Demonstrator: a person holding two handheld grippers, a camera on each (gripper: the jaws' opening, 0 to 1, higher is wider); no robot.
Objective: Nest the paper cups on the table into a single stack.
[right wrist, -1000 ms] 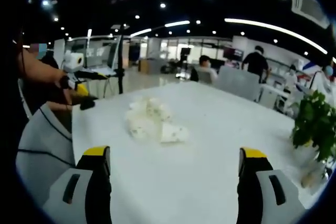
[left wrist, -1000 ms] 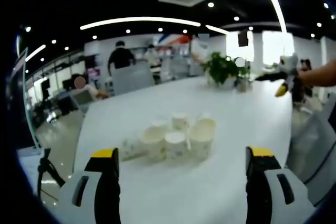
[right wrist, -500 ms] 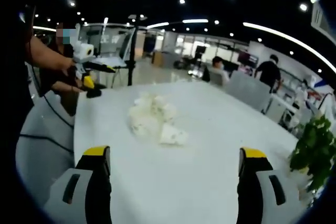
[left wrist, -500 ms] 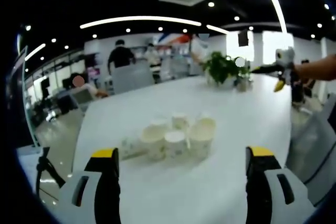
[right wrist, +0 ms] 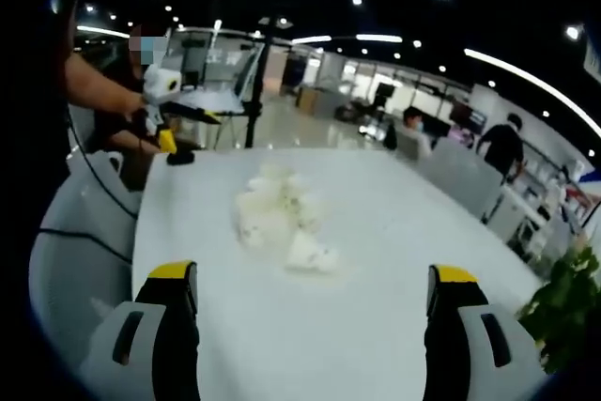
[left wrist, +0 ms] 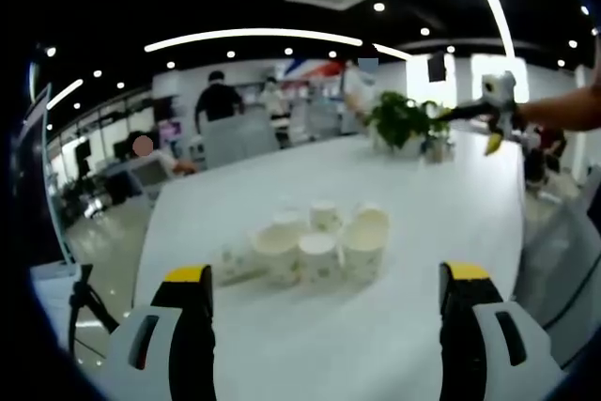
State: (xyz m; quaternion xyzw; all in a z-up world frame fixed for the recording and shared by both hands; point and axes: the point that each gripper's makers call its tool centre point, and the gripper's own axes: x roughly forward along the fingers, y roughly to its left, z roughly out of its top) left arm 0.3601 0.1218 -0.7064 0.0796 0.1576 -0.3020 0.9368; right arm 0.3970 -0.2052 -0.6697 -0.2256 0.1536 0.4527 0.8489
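Your left gripper (left wrist: pixel 324 302), yellow-tipped black jaws on grey bodies, is spread wide with nothing between the jaws, raised over the near edge of the long white table (left wrist: pixel 423 223). The cluster of white paper cups with faint printed patterns (left wrist: pixel 315 246) sits on the table at about 12 o'clock from that gripper, well apart from the jaw tips. Most cups stand upright and touch each other; one tall cup (left wrist: pixel 364 243) is at the 3 o'clock side of the bunch, and one cup lying on its side (left wrist: pixel 235 260) is at the 9 o'clock end. None look nested, though blur makes that hard to confirm.

Your right gripper (right wrist: pixel 310 302) is released too, jaws wide apart and empty. In the right gripper view the same paper cups (right wrist: pixel 277 218) are a blurry white heap at 12 o'clock, far beyond the jaws; one cup (right wrist: pixel 310 253) lies at the heap's near edge.

A green leafy potted plant (left wrist: pixel 399 124) stands on the far part of the table at 1 o'clock in the left gripper view. A grey office chair (right wrist: pixel 80 260) is beside the table at 9 o'clock in the right gripper view.
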